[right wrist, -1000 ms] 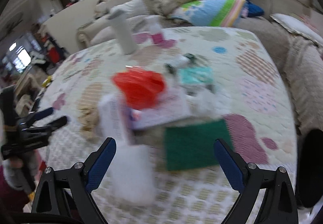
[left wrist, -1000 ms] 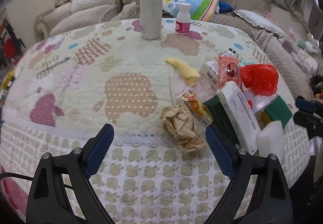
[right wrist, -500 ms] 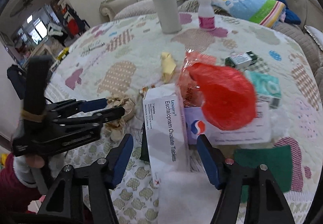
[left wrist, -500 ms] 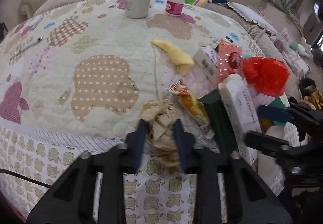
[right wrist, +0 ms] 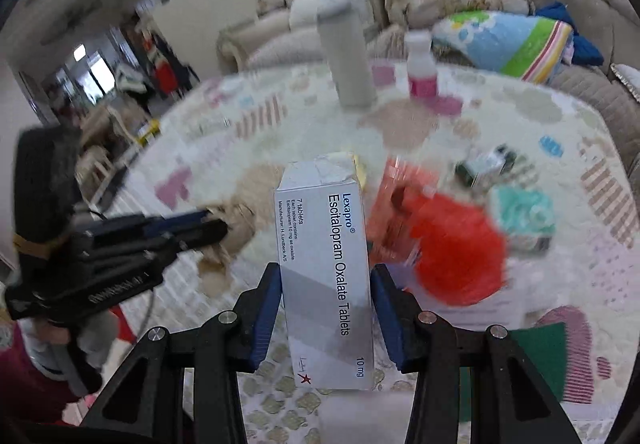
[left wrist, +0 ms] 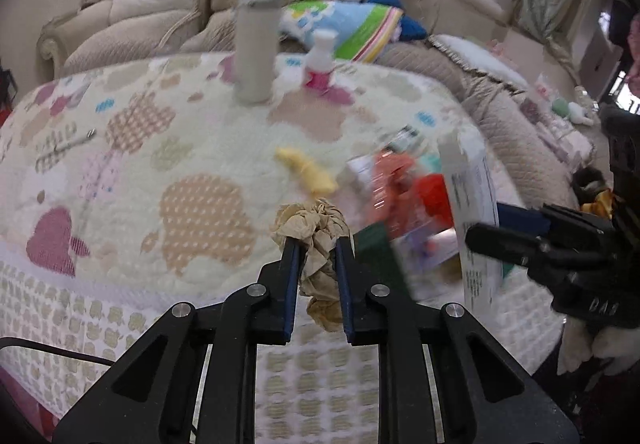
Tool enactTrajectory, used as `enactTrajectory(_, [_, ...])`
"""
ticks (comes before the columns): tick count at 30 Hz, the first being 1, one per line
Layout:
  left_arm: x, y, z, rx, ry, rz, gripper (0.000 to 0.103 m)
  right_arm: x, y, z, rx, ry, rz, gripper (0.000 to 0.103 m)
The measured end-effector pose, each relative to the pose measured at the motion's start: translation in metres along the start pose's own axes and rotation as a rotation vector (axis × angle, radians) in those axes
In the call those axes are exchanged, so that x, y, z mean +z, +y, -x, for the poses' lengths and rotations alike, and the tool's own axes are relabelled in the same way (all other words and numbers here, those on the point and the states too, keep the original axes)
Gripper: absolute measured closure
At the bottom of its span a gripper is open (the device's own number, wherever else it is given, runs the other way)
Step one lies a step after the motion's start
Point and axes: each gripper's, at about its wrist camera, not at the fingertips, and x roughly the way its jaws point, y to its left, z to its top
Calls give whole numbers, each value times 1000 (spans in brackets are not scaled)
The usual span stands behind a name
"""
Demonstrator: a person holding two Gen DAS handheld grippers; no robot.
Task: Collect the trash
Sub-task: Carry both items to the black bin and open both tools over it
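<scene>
My left gripper (left wrist: 318, 244) is shut on a crumpled brown paper wad (left wrist: 316, 236) and holds it just above the quilted table (left wrist: 160, 180). My right gripper (right wrist: 326, 274) is shut on a white and grey tablet box (right wrist: 326, 264), lifted off the table; the box also shows in the left wrist view (left wrist: 472, 200). A yellow wrapper (left wrist: 308, 168) lies mid-table. A red plastic bag (right wrist: 452, 244) sits in the pile to the right, on papers. The left gripper shows in the right wrist view (right wrist: 216, 228).
A tall grey tumbler (left wrist: 256, 48) and a small white bottle with a pink label (left wrist: 320, 60) stand at the far side. A teal packet (right wrist: 524, 216), a small dark box (right wrist: 486, 164) and a green sponge (right wrist: 536, 360) lie right. Sofas ring the table.
My left gripper shut on the paper wad and lifted it. My right gripper closed on the tablet box and raised it off the pile.
</scene>
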Motion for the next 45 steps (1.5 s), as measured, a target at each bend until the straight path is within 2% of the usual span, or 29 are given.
enactTrajectory(4, [13, -32, 9, -61, -23, -35, 88, 6, -18, 43, -38, -90, -34, 59])
enactTrajectory(9, [25, -89, 7, -141, -31, -100, 88, -6, -54, 83, -119, -140, -106, 59])
enactTrajectory(18, [25, -219, -26, -262, 48, -232, 88, -65, -148, 147, -320, -157, -285, 59])
enactTrajectory(24, [17, -297, -55, -310, 109, -286, 87, -113, -214, 190, -456, -156, -422, 59])
enactTrajectory(27, [12, -330, -68, -320, 121, -315, 87, -133, -243, 203, -491, -146, -484, 59])
enactTrajectory(32, [8, -369, -95, -344, 136, -311, 86, -157, -276, 215, -530, -142, -550, 59])
enactTrajectory(35, [6, -388, -109, -405, 145, -307, 81, -163, -290, 219, -566, -141, -574, 59])
enactTrajectory(37, [5, -394, -119, -451, 180, -295, 64, -167, -295, 221, -572, -153, -595, 57])
enactTrajectory(38, [4, -396, -123, -467, 194, -285, 60, -169, -298, 224, -579, -159, -605, 53])
enactTrajectory(39, [4, -397, -126, -471, 198, -280, 56, -170, -298, 224, -585, -162, -608, 52])
enactTrajectory(42, [3, -396, -127, -452, 198, -280, 55, -172, -300, 225, -583, -168, -615, 43])
enactTrajectory(45, [2, -390, -124, -427, 192, -287, 55, -176, -301, 221, -572, -159, -621, 41])
